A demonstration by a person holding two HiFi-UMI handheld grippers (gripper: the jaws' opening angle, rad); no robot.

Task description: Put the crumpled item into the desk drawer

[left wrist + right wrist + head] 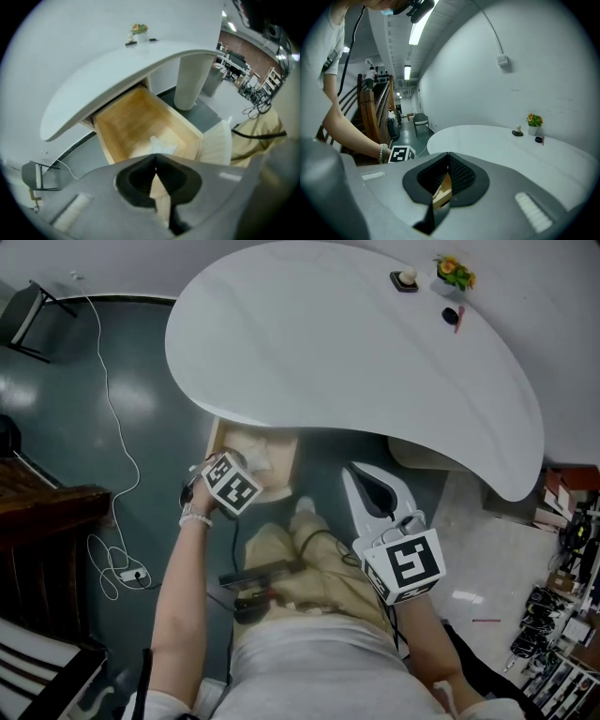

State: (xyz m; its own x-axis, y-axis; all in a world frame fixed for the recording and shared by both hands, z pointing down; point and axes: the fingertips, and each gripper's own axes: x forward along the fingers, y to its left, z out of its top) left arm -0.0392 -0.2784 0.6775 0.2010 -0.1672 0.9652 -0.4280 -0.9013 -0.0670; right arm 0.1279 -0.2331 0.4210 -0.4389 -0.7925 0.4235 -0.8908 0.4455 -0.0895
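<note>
One curved desktop (356, 343) (white) above drawer (136, 119)

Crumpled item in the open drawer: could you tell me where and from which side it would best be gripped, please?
Pinch one of the upstanding folds at the top of the crumpled white item, coming straight down from above. It lies on the floor of the open wooden drawer with walls around it, so a sideways approach looks blocked. Its raised peaks probably give two jaws a thin ridge to close on.
</note>
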